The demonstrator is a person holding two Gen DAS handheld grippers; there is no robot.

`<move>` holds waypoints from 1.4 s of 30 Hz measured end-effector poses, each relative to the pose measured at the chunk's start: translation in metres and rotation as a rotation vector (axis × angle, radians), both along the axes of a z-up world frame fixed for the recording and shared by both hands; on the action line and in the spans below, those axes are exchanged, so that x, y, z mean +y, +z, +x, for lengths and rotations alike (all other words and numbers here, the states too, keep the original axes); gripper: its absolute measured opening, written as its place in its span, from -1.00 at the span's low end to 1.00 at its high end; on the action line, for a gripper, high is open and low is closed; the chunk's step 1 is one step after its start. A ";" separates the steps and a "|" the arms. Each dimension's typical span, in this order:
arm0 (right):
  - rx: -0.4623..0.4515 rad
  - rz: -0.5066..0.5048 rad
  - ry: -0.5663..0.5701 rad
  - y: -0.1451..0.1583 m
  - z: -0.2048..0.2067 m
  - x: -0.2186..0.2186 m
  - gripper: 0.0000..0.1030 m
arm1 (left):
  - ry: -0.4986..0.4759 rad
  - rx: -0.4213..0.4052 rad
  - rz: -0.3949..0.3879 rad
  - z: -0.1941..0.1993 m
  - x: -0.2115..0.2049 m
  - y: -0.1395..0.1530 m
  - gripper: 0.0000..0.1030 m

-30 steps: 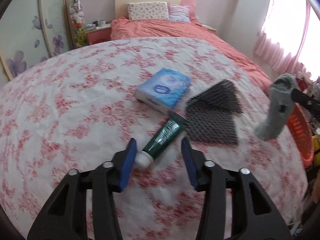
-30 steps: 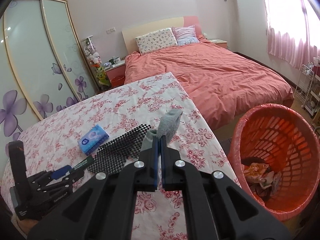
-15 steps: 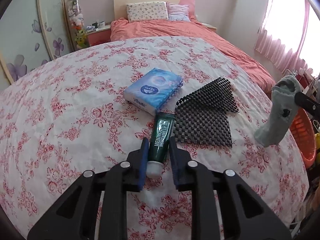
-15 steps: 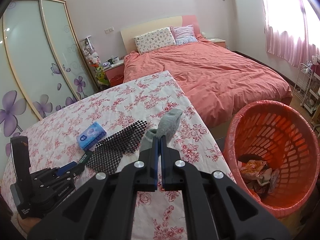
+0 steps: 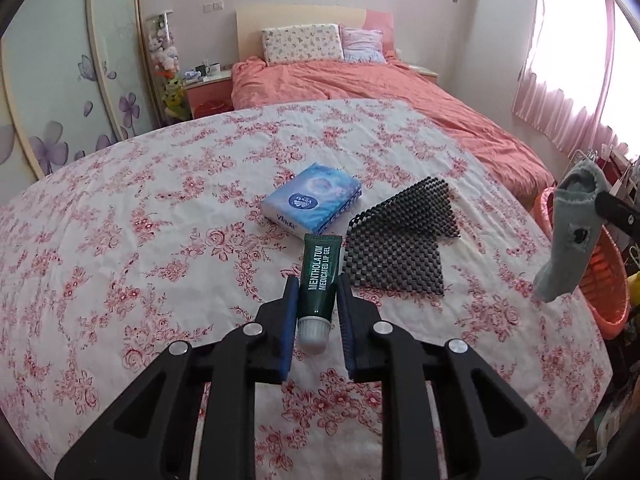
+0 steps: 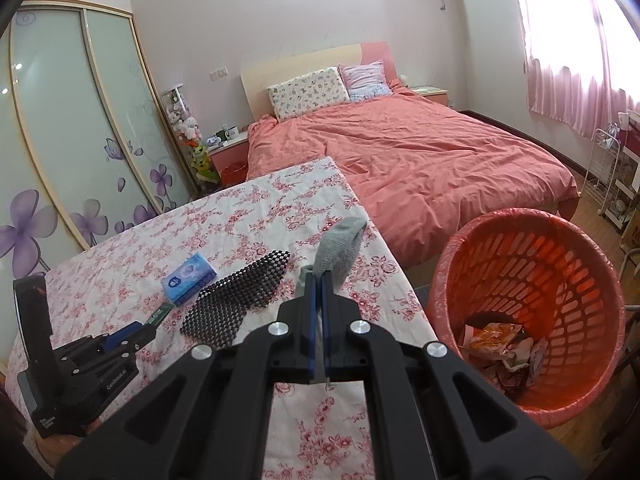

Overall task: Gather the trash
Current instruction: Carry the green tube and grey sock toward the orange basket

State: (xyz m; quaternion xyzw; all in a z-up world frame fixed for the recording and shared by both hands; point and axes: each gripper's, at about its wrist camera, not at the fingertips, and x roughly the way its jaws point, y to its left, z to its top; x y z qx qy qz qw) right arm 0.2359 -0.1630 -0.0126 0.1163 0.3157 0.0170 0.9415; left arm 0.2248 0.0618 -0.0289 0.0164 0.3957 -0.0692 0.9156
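The left hand-held gripper [image 5: 317, 298] has clamped the lip gel tube [image 5: 319, 276]. The right hand-held gripper [image 6: 317, 294], nearing the surface's right edge, still pinches the grey sock [image 6: 339, 251]; the trash basket [image 6: 576, 264] is next

Surface: table under a white cloth printed with red flowers [image 5: 168, 208].
Centre: blue tissue pack [image 5: 312, 205].
Just beside it, nearer the camera: green lip gel tube [image 5: 319, 278].
Right of the tube: black mesh mat [image 5: 400, 248], far edge curled up.
Floor: orange basket [image 6: 532, 280].
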 end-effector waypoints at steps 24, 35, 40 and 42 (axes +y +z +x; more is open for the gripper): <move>-0.053 0.017 -0.030 0.018 -0.031 -0.028 -0.93 | -0.068 -0.103 -0.100 -0.025 -0.038 0.050 -0.63; -0.058 -0.004 -0.092 0.020 -0.042 -0.057 -0.93 | -0.148 -0.119 -0.125 -0.025 -0.089 0.056 -0.63; -0.050 -0.016 -0.127 0.016 -0.048 -0.073 -0.93 | -0.194 -0.109 -0.137 -0.024 -0.115 0.054 -0.63; -0.050 -0.026 -0.142 0.016 -0.051 -0.079 -0.93 | -0.212 -0.104 -0.141 -0.024 -0.125 0.052 -0.63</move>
